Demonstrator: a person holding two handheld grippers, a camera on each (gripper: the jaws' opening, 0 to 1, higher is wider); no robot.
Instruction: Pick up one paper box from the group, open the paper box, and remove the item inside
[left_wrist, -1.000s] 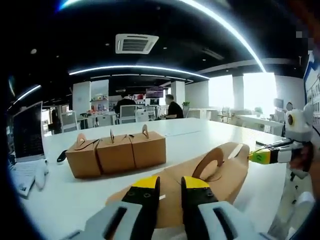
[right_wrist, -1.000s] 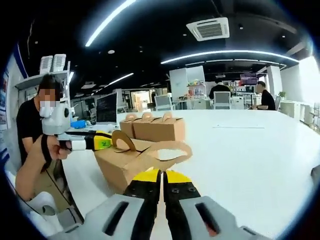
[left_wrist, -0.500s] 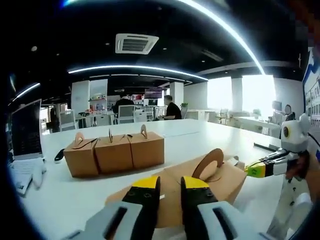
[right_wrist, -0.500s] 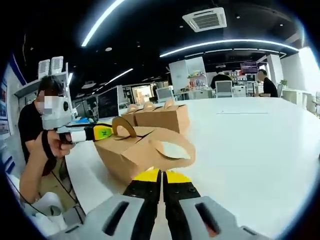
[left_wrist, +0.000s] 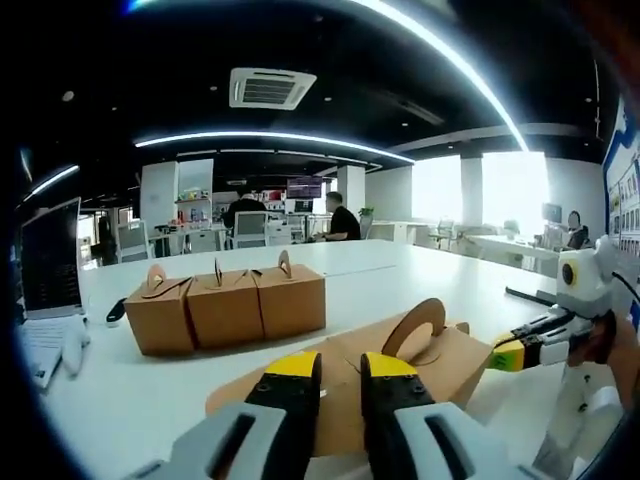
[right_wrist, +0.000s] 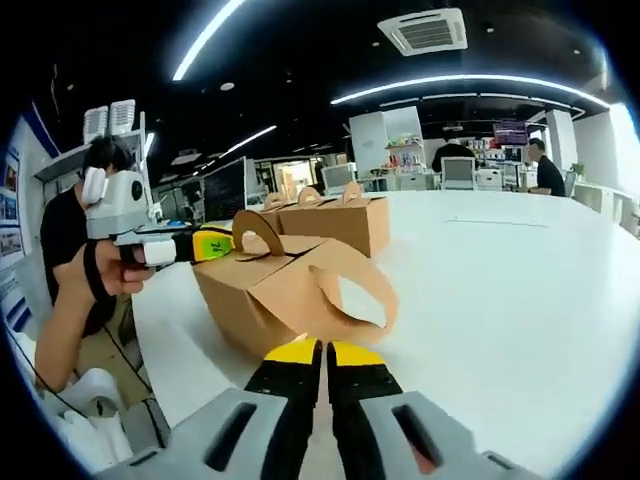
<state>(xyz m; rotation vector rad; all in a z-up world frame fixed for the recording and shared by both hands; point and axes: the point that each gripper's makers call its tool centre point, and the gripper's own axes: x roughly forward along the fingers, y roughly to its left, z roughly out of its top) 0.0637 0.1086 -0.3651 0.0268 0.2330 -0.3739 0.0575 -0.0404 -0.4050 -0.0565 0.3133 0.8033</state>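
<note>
Listing, left to right across the white table (left_wrist: 150, 400):
Laptop: at the far left edge of the left gripper view (left_wrist: 52, 262), screen dark.
Grouped boxes: 3 closed paper boxes (left_wrist: 225, 306) in a touching row, handles up, well behind the picked one.
Picked paper box (right_wrist: 285, 290): lies on the table nearest the person, handle flaps partly raised.
Left gripper (left_wrist: 338, 375): jaws slightly apart, the box's near flap between them; actual pinching cannot be told.
Right gripper (right_wrist: 323, 355): jaws pressed together at the looped handle flap's lower edge; whether the flap is caught between them cannot be told.
</note>
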